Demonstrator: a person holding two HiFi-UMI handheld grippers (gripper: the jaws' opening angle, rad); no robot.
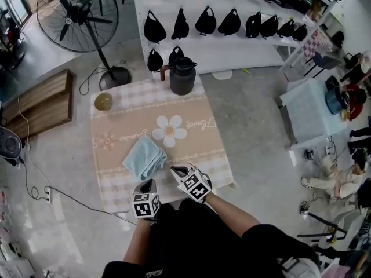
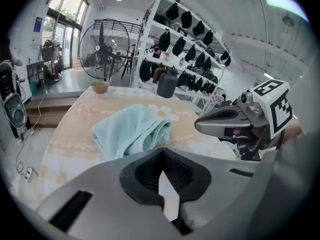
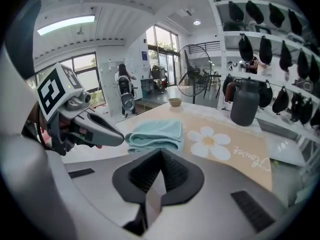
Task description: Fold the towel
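Observation:
A light blue towel lies folded into a thick bundle on the flower-print tablecloth, left of the white daisy. My left gripper hovers just short of the towel's near edge, shut with nothing between its jaws. To its right, my right gripper is also shut and empty, its tip close to the towel's near right corner. The left gripper view has the towel ahead of the closed left gripper, apart from it. From the right gripper the towel also lies ahead, untouched.
A black jug stands at the table's far edge and a small bowl at its far left corner. Beyond are a standing fan, white shelves of black bags, a wooden pallet left and a blue table right.

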